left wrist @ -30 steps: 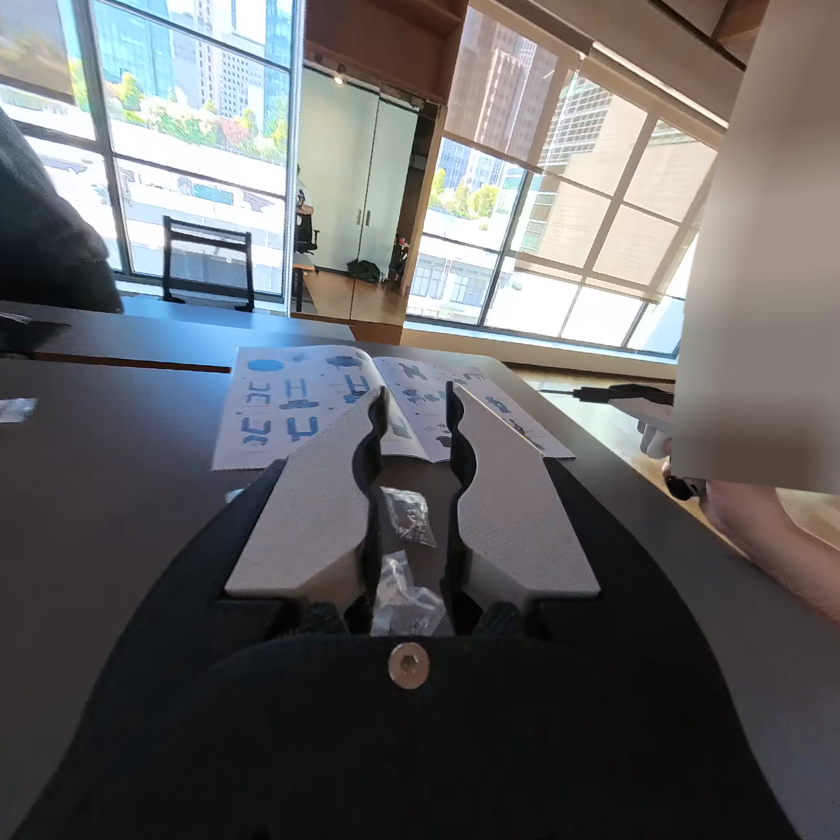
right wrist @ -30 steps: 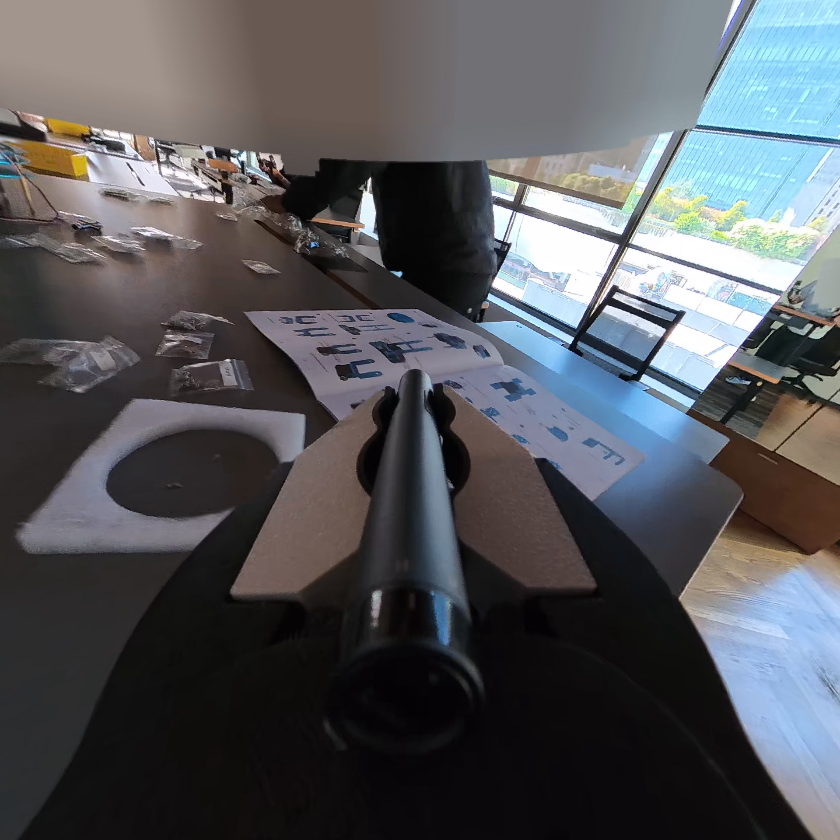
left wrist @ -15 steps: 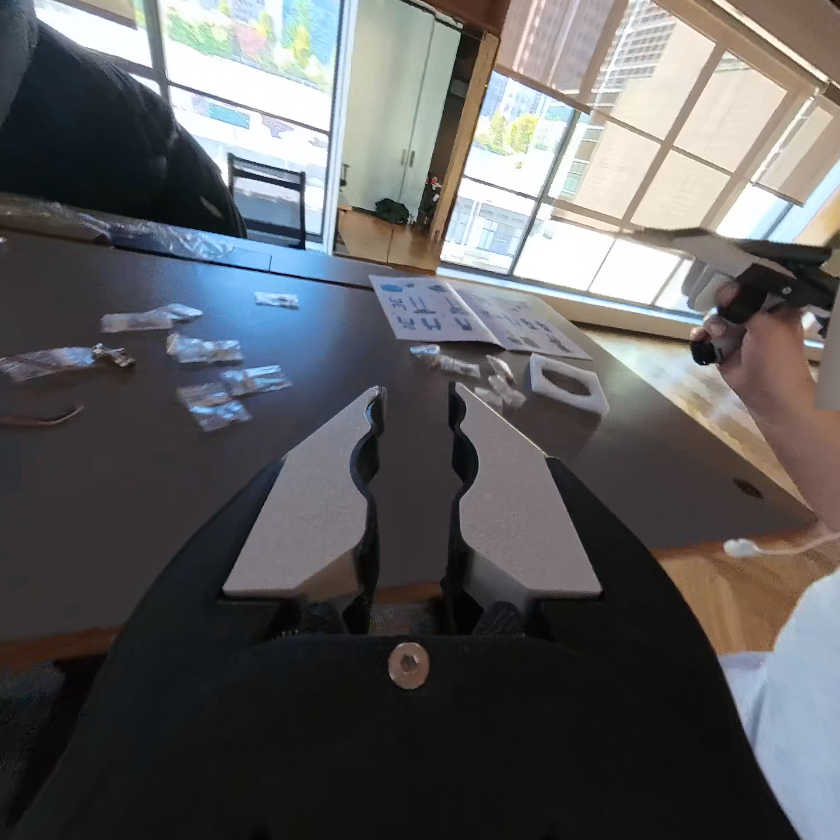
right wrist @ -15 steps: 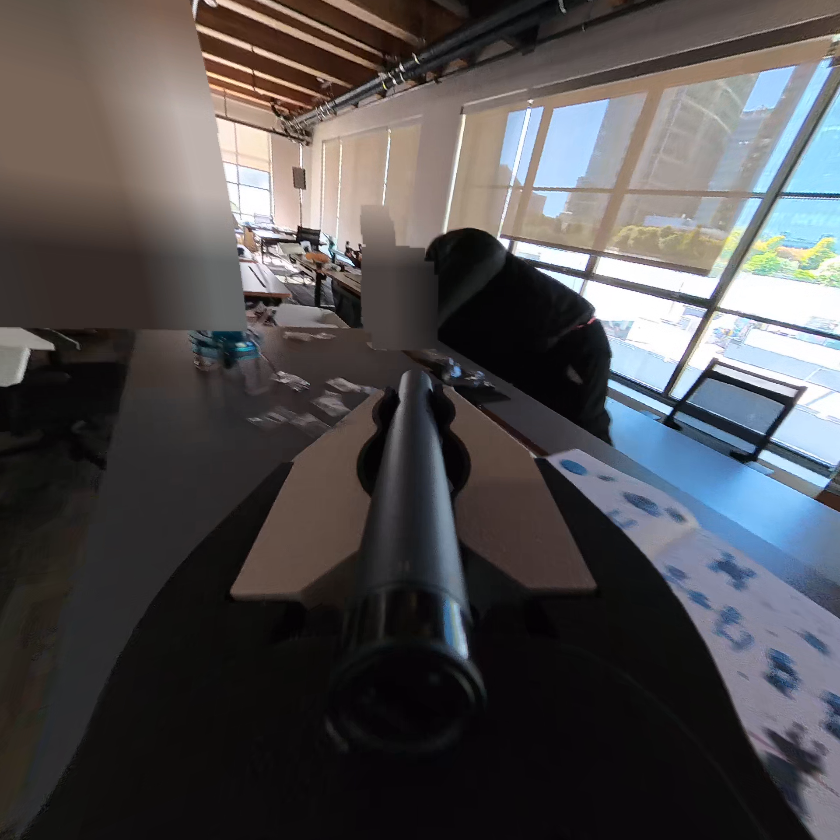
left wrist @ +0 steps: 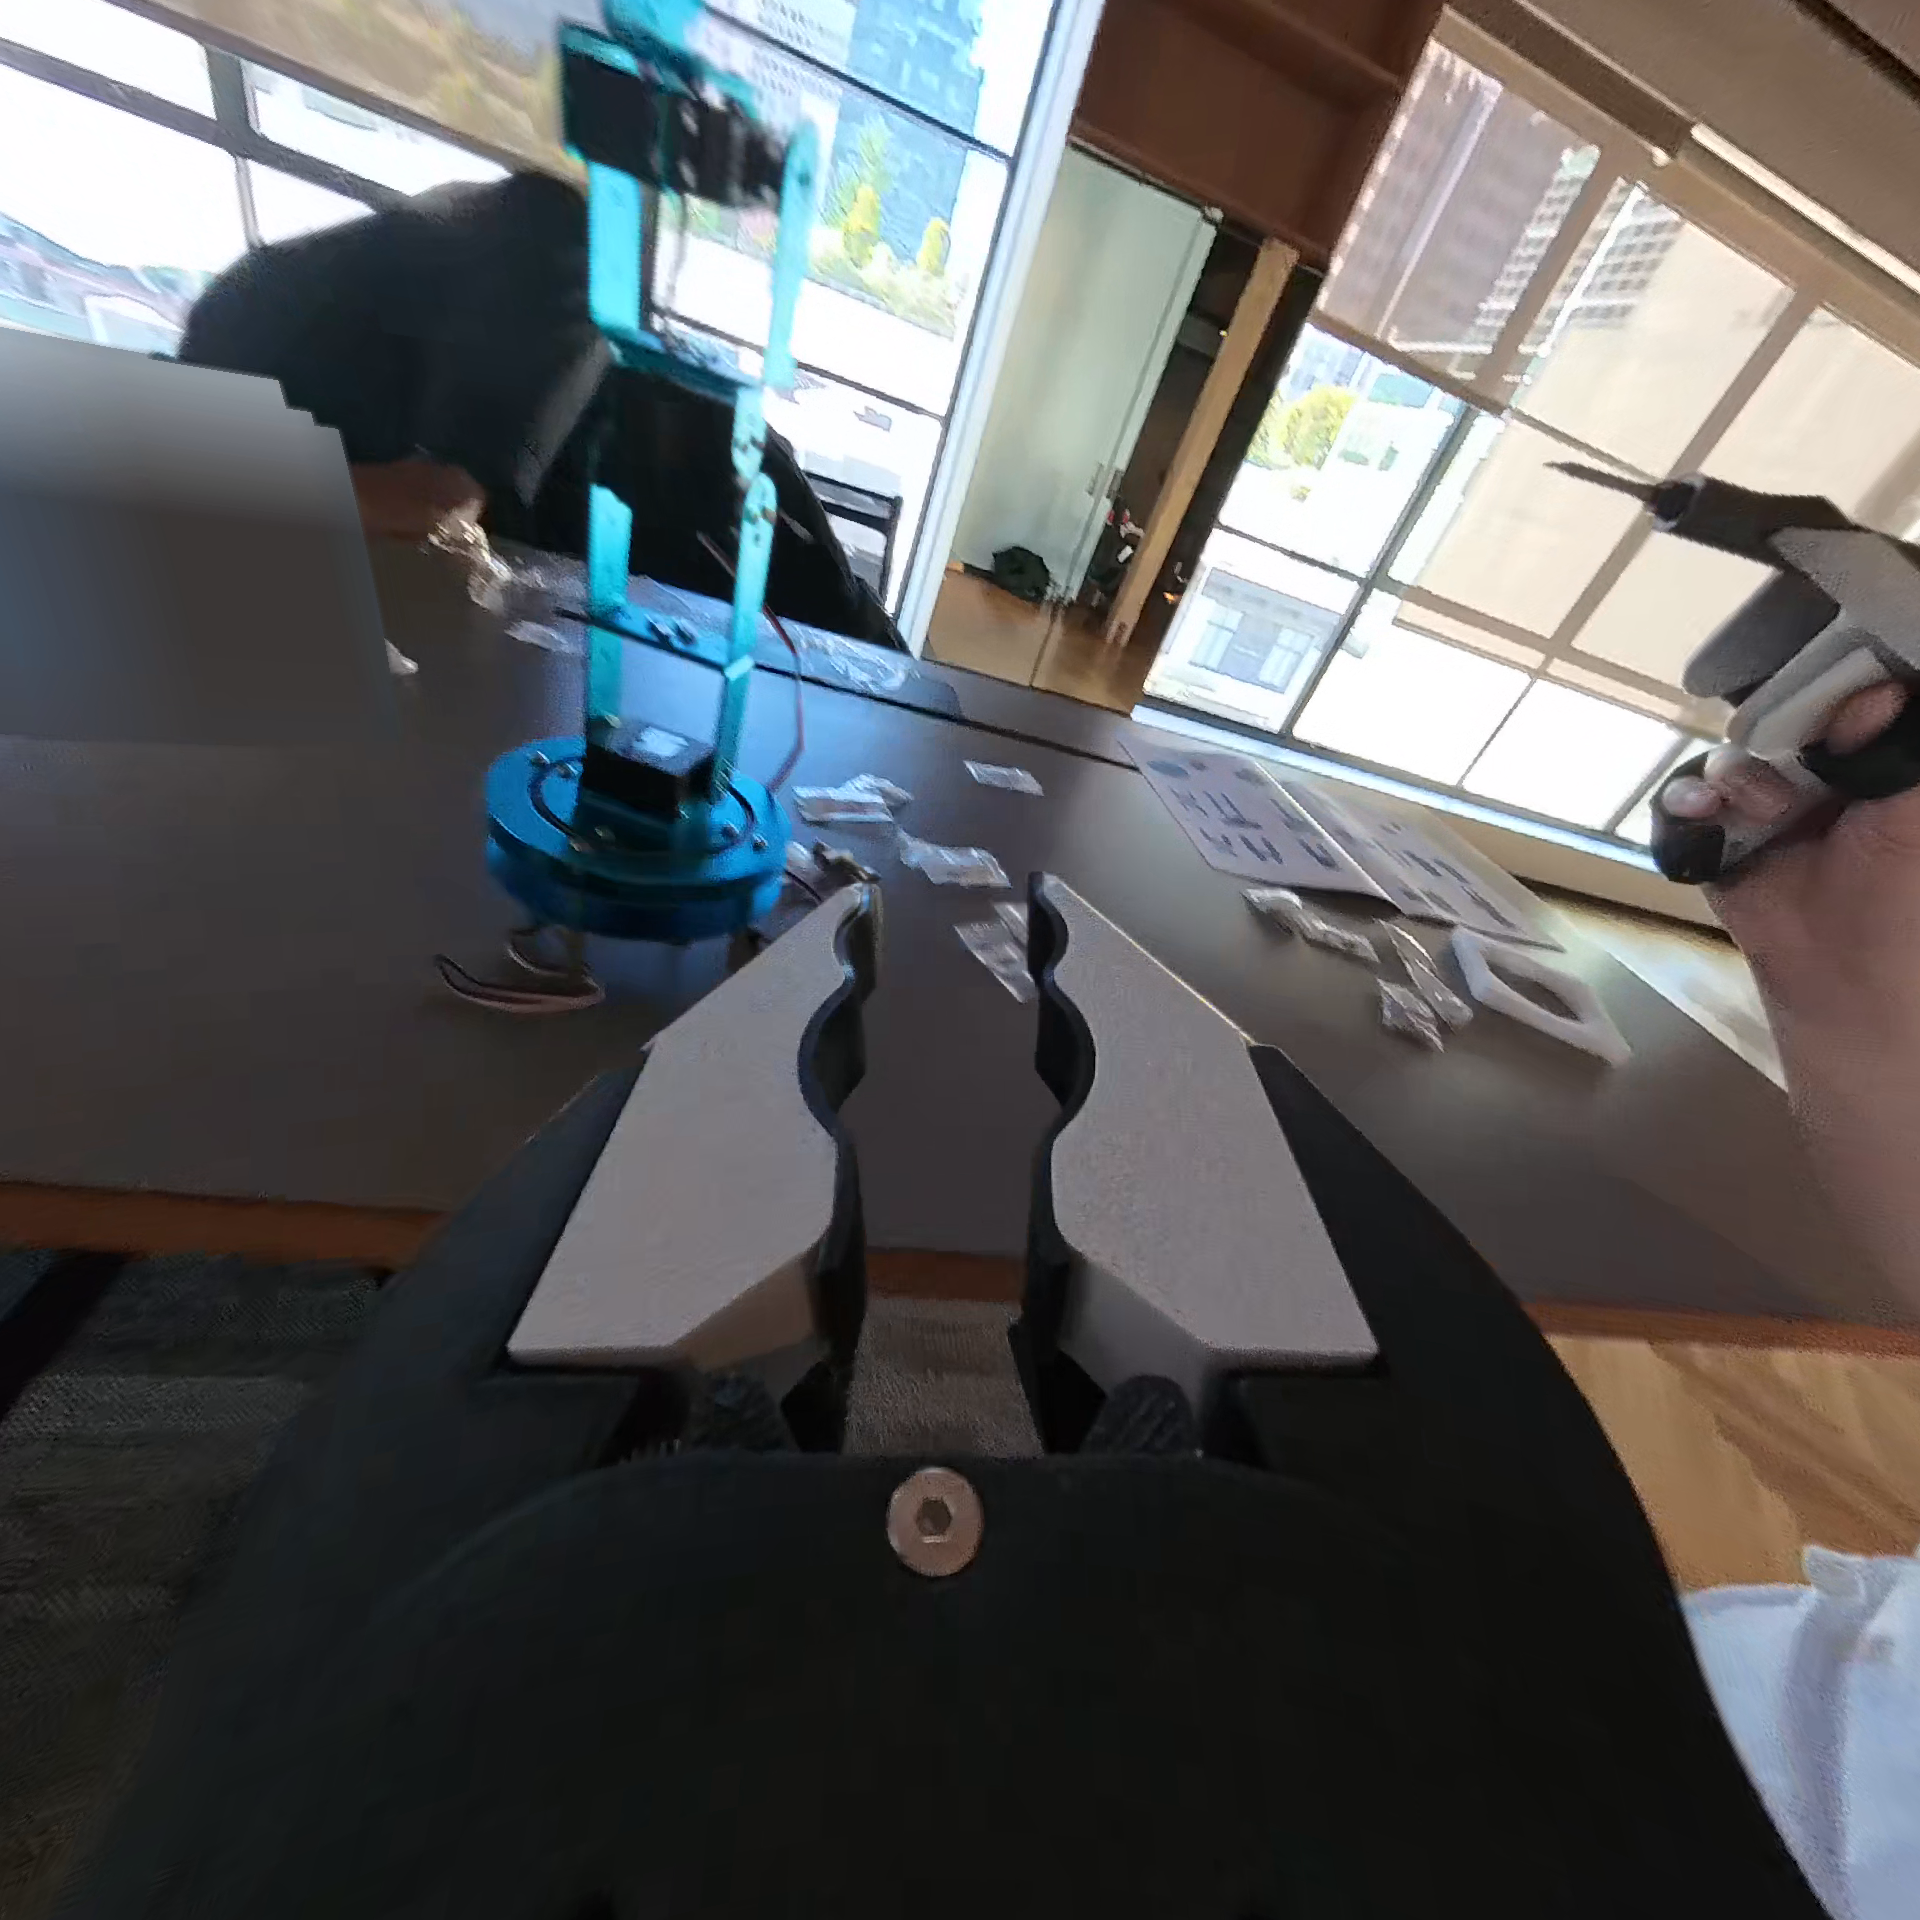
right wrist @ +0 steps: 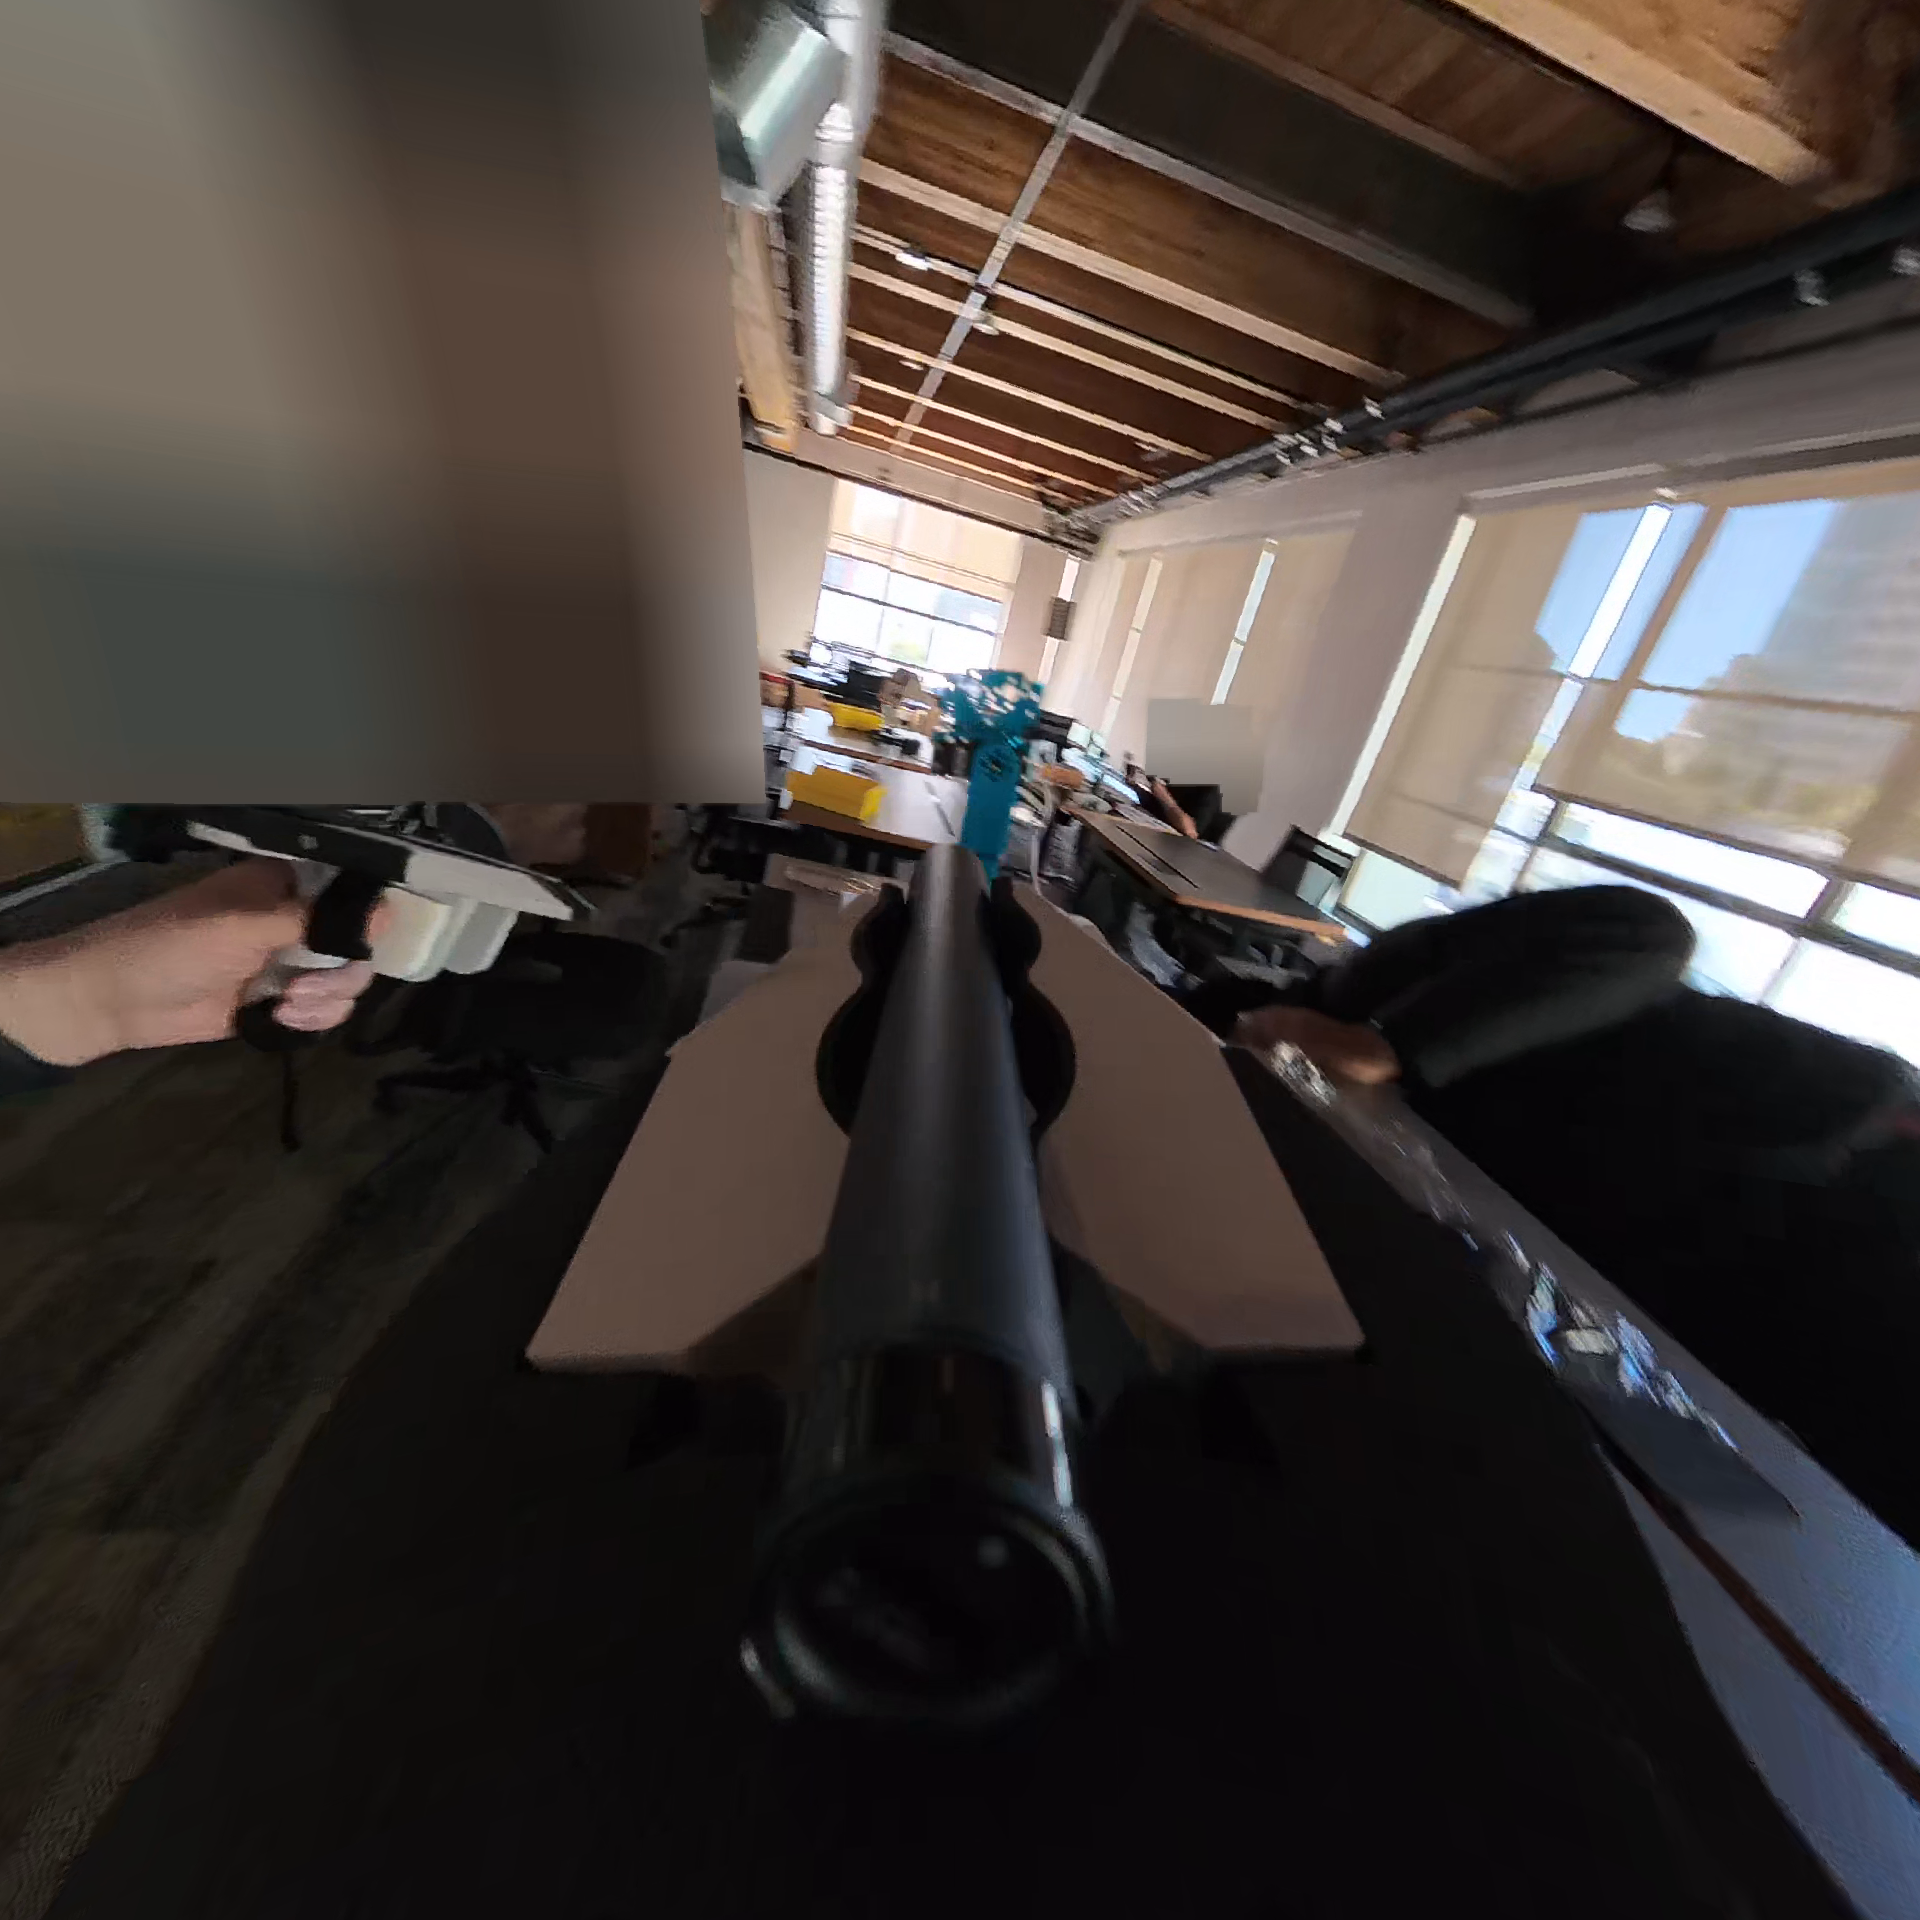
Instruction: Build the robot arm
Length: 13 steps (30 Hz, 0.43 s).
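My left gripper [left wrist: 951,896] is open and empty, held off the near edge of the dark table [left wrist: 312,1039]. A blue robot arm kit [left wrist: 634,821] on a round base stands just ahead and left of its fingertips. My right gripper [right wrist: 945,904] is shut on a black screwdriver [right wrist: 940,1195] that runs forward along the fingers. It is raised in the air, and also shows in the left wrist view [left wrist: 1818,582] at the upper right, in a hand. The left gripper shows in the right wrist view [right wrist: 436,894] at the left, in a hand.
Small clear plastic bags [left wrist: 951,862] lie scattered on the table. An open printed booklet [left wrist: 1320,821] and a white foam frame [left wrist: 1538,997] lie at the right. A person in black [left wrist: 416,343] leans at the far side. Loose wires [left wrist: 520,977] trail from the blue base. The gap from one gripper's tips to the other's is roughly 30 cm. The blue robot arm kit [left wrist: 634,821] is about 20 cm from my left fingertips.
My left gripper has drawn back past the table edge and swung left, bringing the blue arm kit into view. My right gripper has lifted and tilted upward with the screwdriver still in it.
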Available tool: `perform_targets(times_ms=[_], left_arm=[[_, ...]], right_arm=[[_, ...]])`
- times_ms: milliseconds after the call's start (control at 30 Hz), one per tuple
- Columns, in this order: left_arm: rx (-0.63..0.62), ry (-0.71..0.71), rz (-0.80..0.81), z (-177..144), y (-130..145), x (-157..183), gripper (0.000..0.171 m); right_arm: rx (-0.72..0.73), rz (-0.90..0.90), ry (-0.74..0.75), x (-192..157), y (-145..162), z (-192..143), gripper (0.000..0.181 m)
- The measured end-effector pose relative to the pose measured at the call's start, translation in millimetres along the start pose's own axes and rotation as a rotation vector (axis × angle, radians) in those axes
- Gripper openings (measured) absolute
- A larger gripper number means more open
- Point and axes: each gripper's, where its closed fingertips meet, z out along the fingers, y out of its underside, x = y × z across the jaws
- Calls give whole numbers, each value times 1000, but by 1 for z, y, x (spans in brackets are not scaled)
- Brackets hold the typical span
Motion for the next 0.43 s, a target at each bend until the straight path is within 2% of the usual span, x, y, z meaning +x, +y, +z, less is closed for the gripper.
perform_targets(times_ms=[200,267,433], left_arm=[[70,-99,62,42,-43,-35,37],[113,-102,77,56,-65,-43,43],[127,-94,151,89,-121,-67,62]], right_arm=[[97,-38,-214,7,2,76,17],[118,-13,-246,13,9,100,17],[188,2,-250,27,10,141,17]])
